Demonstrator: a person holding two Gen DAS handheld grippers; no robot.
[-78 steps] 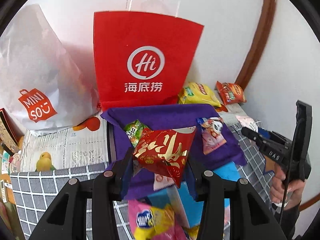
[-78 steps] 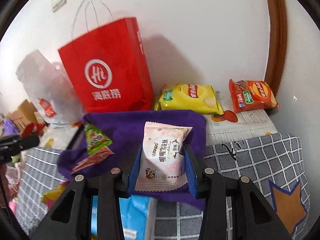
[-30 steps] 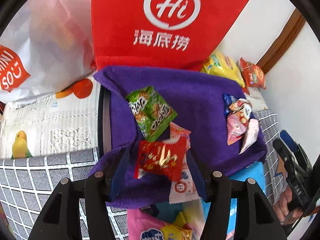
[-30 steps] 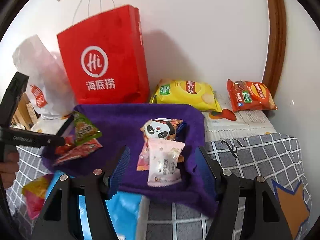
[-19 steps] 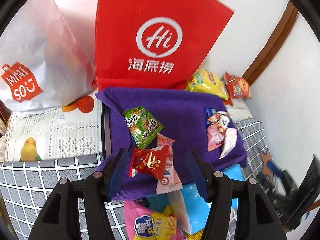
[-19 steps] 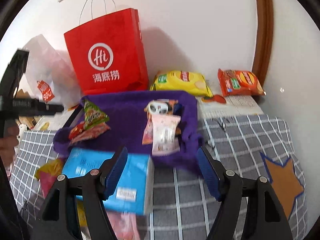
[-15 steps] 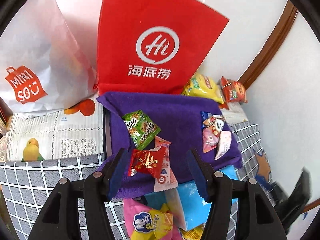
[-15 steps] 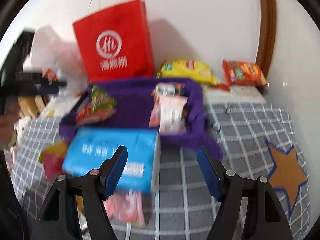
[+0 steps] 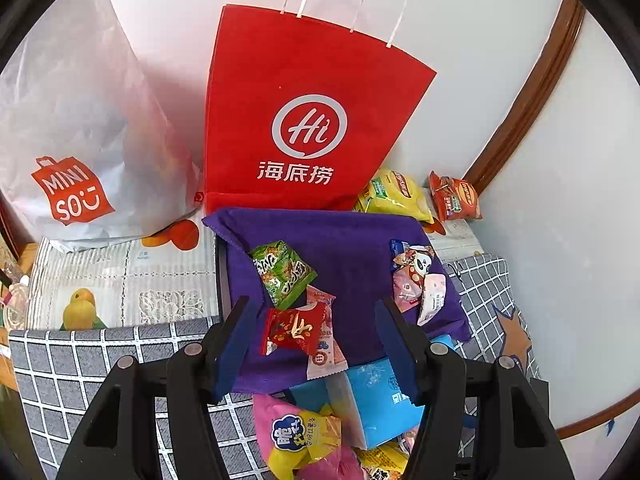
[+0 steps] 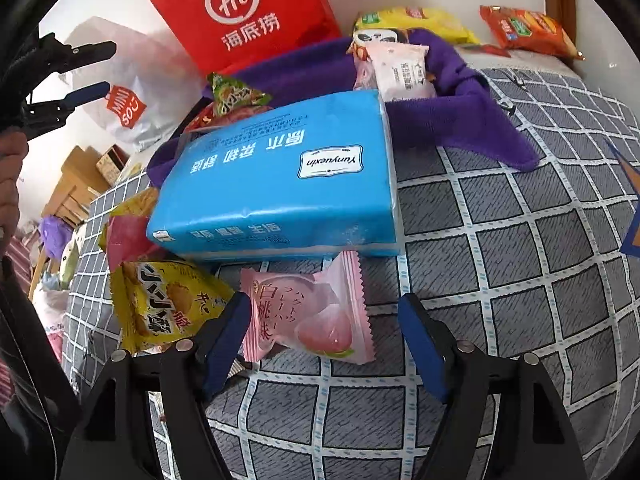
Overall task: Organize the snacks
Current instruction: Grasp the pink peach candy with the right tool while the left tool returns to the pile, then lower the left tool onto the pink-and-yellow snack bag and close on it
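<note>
Snacks lie split between a purple cloth and the grey checked cover in front of it. On the cloth's left part sit a green packet, a red packet and a pale pink-edged sachet under the red one; at the cloth's right edge lie a panda-print packet and a pink-white wafer packet, overlapping. The left gripper hangs above the cloth's near edge with its jaws apart and nothing between the pads; the red packet seen between them lies on the cloth below. A blue tissue pack rests against the cloth's near edge, partly on it. Just before the pack, on the checked cover, lies a pink peach-candy packet, with a yellow snack bag beside it to the left and a pink-and-yellow bag near that. The right gripper points down at the peach-candy packet; its jaws have just been opening and now stand wide on either side of the packet, pads clear of it. Behind the cloth stand a red paper bag and a white plastic bag; a yellow chip bag and an orange chip bag lie at the far right corner.
</note>
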